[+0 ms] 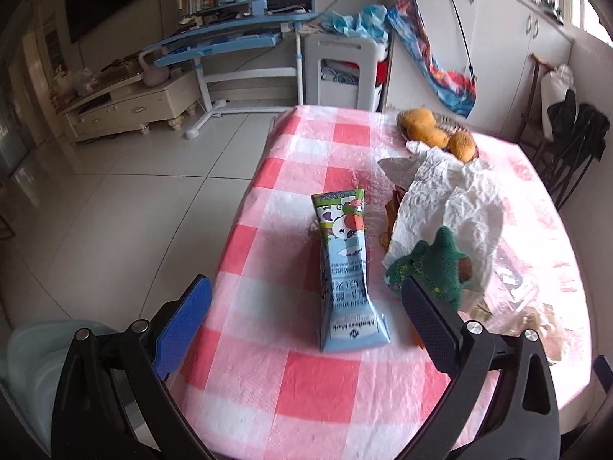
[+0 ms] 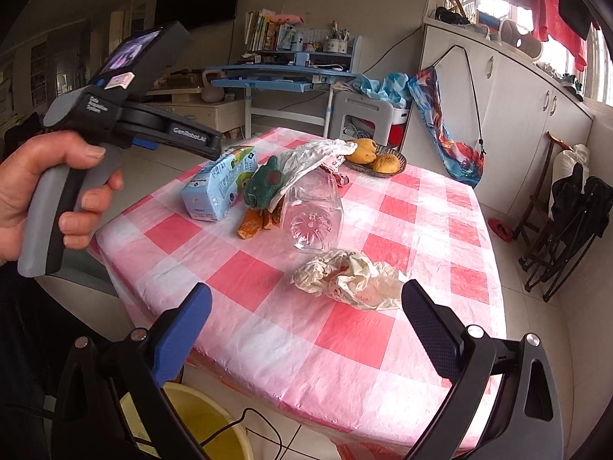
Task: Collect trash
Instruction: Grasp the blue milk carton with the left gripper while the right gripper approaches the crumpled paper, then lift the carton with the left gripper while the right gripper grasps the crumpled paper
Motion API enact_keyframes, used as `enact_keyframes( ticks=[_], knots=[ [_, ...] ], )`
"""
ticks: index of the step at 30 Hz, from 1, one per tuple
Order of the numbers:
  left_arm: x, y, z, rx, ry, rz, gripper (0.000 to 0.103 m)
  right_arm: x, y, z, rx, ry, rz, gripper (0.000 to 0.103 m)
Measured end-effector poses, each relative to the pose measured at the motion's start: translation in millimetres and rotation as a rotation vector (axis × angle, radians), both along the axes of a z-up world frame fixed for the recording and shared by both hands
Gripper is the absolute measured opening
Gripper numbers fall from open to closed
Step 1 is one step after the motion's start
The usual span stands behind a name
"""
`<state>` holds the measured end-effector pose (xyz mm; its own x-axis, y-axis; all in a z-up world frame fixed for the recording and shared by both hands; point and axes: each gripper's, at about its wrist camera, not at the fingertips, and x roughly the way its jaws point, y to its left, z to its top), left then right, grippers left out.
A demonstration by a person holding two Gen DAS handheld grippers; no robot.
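Milk carton (image 1: 346,268) lies squashed and pale blue on my checked table (image 1: 318,387); both grippers, left (image 1: 306,322) and right (image 2: 306,322), gape empty.

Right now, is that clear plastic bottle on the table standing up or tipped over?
Tipped over: the clear bottle lies on its side on the checked tablecloth, its ribbed base facing the right wrist camera.

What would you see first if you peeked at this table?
A squashed blue milk carton with a cartoon cow lies on the pink checked tablecloth, right between the open left gripper. Beside it a green plush toy leans on crumpled white paper.
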<state>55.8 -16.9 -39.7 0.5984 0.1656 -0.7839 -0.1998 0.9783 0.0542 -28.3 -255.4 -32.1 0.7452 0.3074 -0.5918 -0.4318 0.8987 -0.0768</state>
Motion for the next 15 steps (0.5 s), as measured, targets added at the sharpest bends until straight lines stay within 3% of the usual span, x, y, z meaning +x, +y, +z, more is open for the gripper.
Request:
enact_keyframes(
  ticks=[3,4,6,8,9,15],
  knots=[
    [16.9,-5.1,-9.9,0.032,0.039,-0.018,0.095,9.8,0.2,-2.0,-0.001,-0.001,-0.002,0.09],
    [23.1,-5.8,-14.1,0.033,0.056,-0.024,0.09,13.9,-0.3,-2.7,0.002,0.002,-0.005,0.089],
    [31.3,-5.1,-20.9,0.006,0.088,-0.035,0.075,21.5,-1.1,-5.2,0.008,0.019,-0.011,0.086],
    [35.9,-3.1,-27.8,-0.058,0.117,-0.056,0.033,28.8,-1.1,-7.3,0.027,0.035,-0.009,0.085],
    [37.8,-1.9,-28.9,-0.091,0.123,-0.067,0.028,32.2,0.1,-9.1,0.022,0.044,-0.007,0.084],
    [16.6,2.6,-3.3,-0.145,0.016,-0.1,0.026,56.9,-1.0,-19.6,0.015,0.106,-0.036,0.082]
  ],
)
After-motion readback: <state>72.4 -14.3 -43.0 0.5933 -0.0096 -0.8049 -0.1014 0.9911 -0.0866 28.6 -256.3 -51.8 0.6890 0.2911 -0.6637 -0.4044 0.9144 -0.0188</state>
